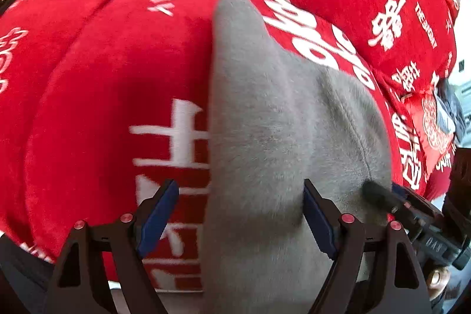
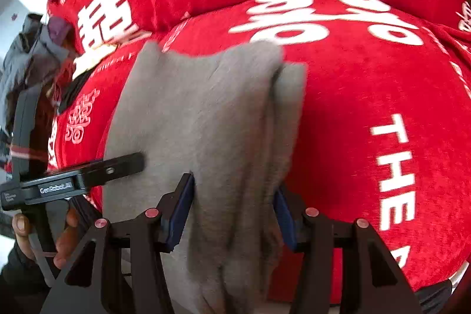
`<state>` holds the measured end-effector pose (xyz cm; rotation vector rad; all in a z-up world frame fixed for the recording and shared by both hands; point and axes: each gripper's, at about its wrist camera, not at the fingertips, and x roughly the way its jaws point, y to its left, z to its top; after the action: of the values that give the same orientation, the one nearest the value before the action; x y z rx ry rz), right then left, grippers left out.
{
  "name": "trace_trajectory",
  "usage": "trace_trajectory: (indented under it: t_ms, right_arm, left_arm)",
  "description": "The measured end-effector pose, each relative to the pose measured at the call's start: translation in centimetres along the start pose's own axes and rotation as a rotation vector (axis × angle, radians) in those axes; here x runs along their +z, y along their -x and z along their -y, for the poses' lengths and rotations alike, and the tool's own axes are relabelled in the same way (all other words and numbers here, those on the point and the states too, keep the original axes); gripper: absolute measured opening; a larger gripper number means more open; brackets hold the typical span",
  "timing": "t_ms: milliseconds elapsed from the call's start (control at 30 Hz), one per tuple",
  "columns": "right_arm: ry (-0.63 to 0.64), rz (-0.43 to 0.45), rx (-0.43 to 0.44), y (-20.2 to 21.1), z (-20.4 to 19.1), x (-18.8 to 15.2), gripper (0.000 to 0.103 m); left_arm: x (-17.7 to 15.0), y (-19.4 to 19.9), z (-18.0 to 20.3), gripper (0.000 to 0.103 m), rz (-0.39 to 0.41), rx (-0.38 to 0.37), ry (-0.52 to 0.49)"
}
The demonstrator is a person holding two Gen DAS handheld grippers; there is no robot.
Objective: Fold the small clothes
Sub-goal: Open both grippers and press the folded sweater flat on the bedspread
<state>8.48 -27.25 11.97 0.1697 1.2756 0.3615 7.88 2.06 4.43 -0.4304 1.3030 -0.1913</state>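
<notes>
A small grey fleece garment (image 1: 265,108) lies folded on a red plush blanket (image 1: 103,78) printed with white characters. My left gripper (image 1: 238,214) points down over its near end with the jaws wide apart. The cloth's left edge runs between them, and the left pad hangs over bare blanket without touching the cloth. In the right wrist view the same grey garment (image 2: 206,108) shows stacked layers along its right side. My right gripper (image 2: 232,211) straddles a bunch of that cloth, its jaws parted and the pads not clamped.
The red blanket (image 2: 368,78) rises in a thick padded roll at the back. A hand (image 2: 20,228) grips the other tool's handle at the lower left. Grey and dark clothes (image 2: 29,55) hang beyond the blanket's left edge, and they show as dark clothes (image 1: 447,108) at the far right.
</notes>
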Motion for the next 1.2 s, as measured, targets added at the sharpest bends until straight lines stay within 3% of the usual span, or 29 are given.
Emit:
trace_trajectory:
  t_ms: [67,133,233,300,367,467,567,733,833,933,1000,1100,1200]
  right_arm:
    - [0.042,0.055,-0.026,1.8,-0.4,0.1,0.057]
    - [0.16,0.102,-0.02,3.4,-2.3,0.0,0.057]
    - [0.362,0.098,0.032,4.0,-5.7,-0.9,0.059]
    - [0.476,0.059,0.086,3.0,-7.6,-1.7,0.059]
    - [0.524,-0.006,0.082,0.9,-7.9,-2.3,0.059]
    - [0.49,-0.065,0.022,-1.7,-6.0,-2.8,0.058]
    - [0.413,-0.014,0.111,-1.2,-3.8,-3.0,0.058]
    - [0.403,0.025,0.163,-1.0,-2.3,-3.3,0.058]
    - [0.324,-0.002,0.209,0.0,-2.1,-1.2,0.059]
    - [0.322,0.077,0.214,2.1,-1.7,0.5,0.061]
    - [0.353,0.093,0.202,2.3,-1.7,2.2,0.062]
    - [0.416,0.046,0.158,0.4,-2.0,4.4,0.062]
    - [0.43,-0.058,0.111,-3.3,-1.4,5.8,0.062]
  left_arm:
    - [-0.4,1.9,0.4,0.083,0.06,0.05,-0.032]
    - [-0.7,4.2,1.8,0.083,0.145,0.072,-0.112]
    - [-1.0,5.6,3.9,0.083,0.187,-0.018,-0.213]
    - [-1.0,5.3,5.0,0.083,0.171,-0.098,-0.265]
    - [-0.9,4.2,5.9,0.083,0.142,-0.152,-0.311]
    - [-0.4,1.3,5.8,0.083,0.069,-0.157,-0.302]
    - [-0.1,-0.3,5.1,0.083,0.056,-0.16,-0.301]
    - [-0.3,-0.5,5.4,0.083,0.06,-0.147,-0.344]
    - [0.4,0.8,5.7,0.083,0.048,-0.144,-0.319]
    - [2.1,2.0,6.3,0.083,0.103,-0.128,-0.314]
    - [3.5,1.4,6.6,0.083,0.093,-0.106,-0.295]
    - [5.2,-0.8,6.9,0.083,0.033,-0.093,-0.284]
    - [5.6,-3.3,7.2,0.083,-0.016,-0.037,-0.309]
